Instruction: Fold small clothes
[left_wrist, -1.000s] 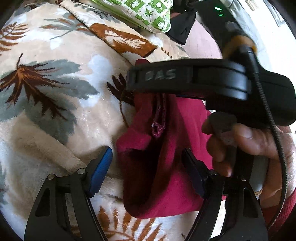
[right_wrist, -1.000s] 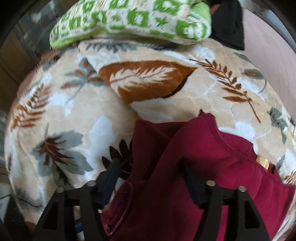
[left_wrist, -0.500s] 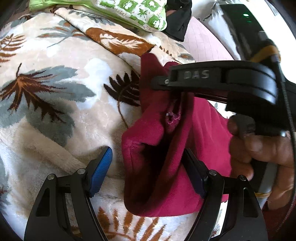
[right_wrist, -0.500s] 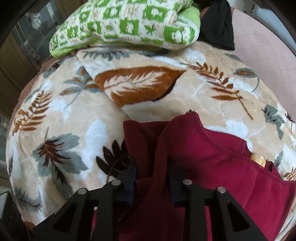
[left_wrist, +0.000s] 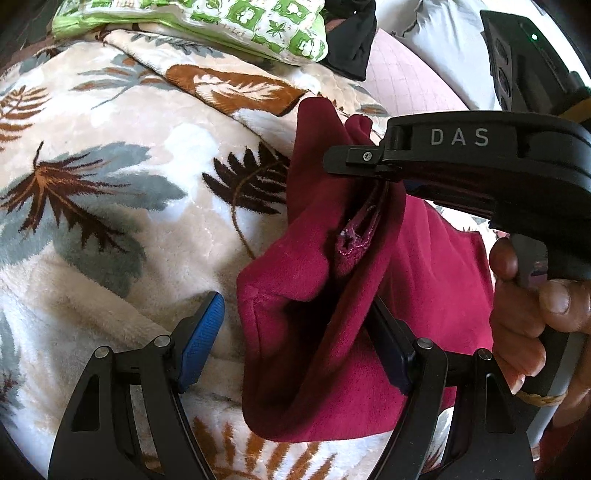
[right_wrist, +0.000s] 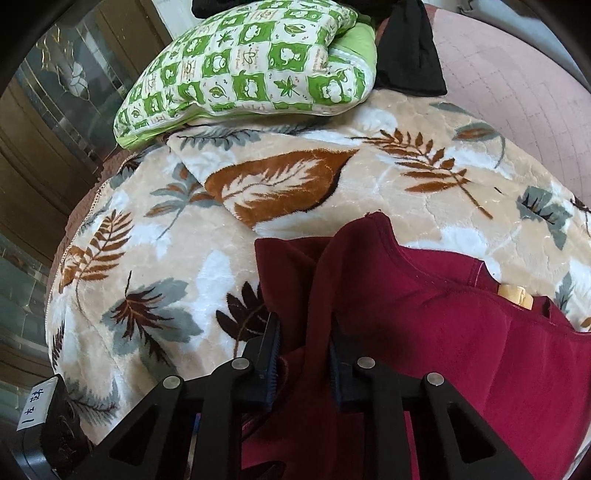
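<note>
A maroon garment (right_wrist: 443, 332) lies on a leaf-patterned blanket (right_wrist: 207, 258), with a tan label (right_wrist: 515, 295) at its neckline. My right gripper (right_wrist: 303, 325) is closing on a raised fold of the garment, its pads pressing the cloth from both sides. In the left wrist view the black body of the right gripper (left_wrist: 458, 140) holds the maroon garment (left_wrist: 314, 229) up in a bunched peak, and a hand (left_wrist: 524, 314) grips its handle. My left gripper (left_wrist: 295, 306) stands open low over the blanket; the hanging cloth sits between its fingers, nearer the right one.
A green-and-white patterned pillow (right_wrist: 251, 70) lies at the far end of the blanket, with a black cloth (right_wrist: 406, 51) beside it. A pink quilted sheet (right_wrist: 517, 92) lies to the right. Dark wood and glass panels (right_wrist: 55, 110) stand on the left.
My right gripper's jaws have shut onto a fold of the maroon garment and lifted it, drawing the cloth up into a peak. The left gripper has stayed open in place.
</note>
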